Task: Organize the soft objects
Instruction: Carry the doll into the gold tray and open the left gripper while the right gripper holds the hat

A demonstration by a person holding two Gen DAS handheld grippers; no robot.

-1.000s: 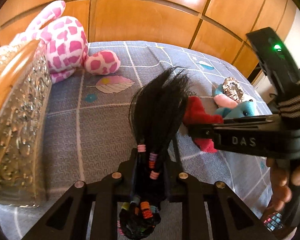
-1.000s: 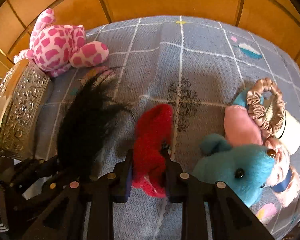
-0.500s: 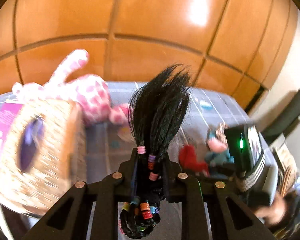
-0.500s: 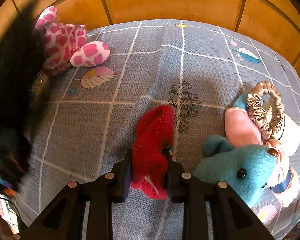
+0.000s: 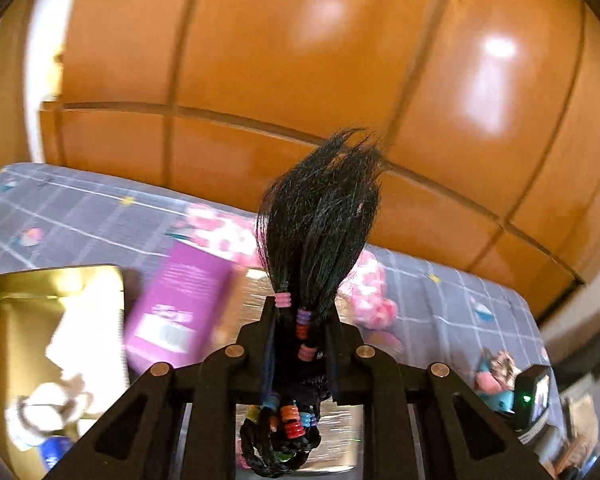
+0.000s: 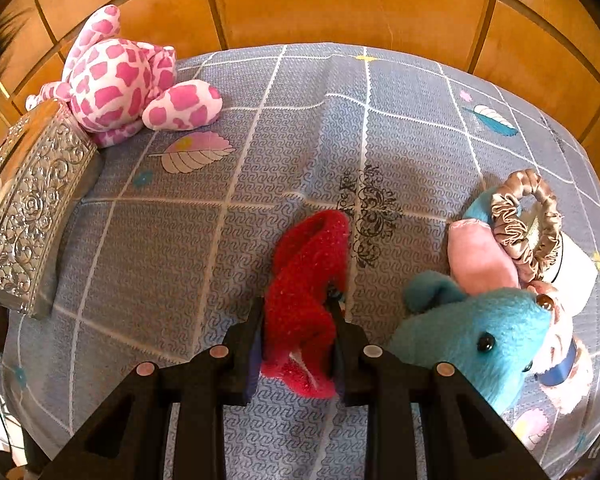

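Note:
My left gripper [image 5: 300, 316] is shut on a black hair tuft with coloured beads [image 5: 320, 216] and holds it in the air, above an ornate silver box with a gold-lined interior [image 5: 40, 320]. My right gripper [image 6: 298, 308] is shut on a red fuzzy sock [image 6: 308, 268] that lies on the grey patterned bedspread [image 6: 220, 240]. A pink-and-white spotted plush [image 6: 120, 84] sits at the back left beside the silver box [image 6: 32, 208]. A blue plush [image 6: 480, 332] lies right of the sock.
A purple box [image 5: 180, 300] lies in or by the gold-lined box. A beige scrunchie [image 6: 528, 216] and a pink-and-white item lie by the blue plush. A wooden panelled wall [image 6: 340, 0] runs behind the bed.
My left gripper has lifted and swung left with the hair tuft, from over the bedspread to over the open box. My right gripper has stayed on the red sock.

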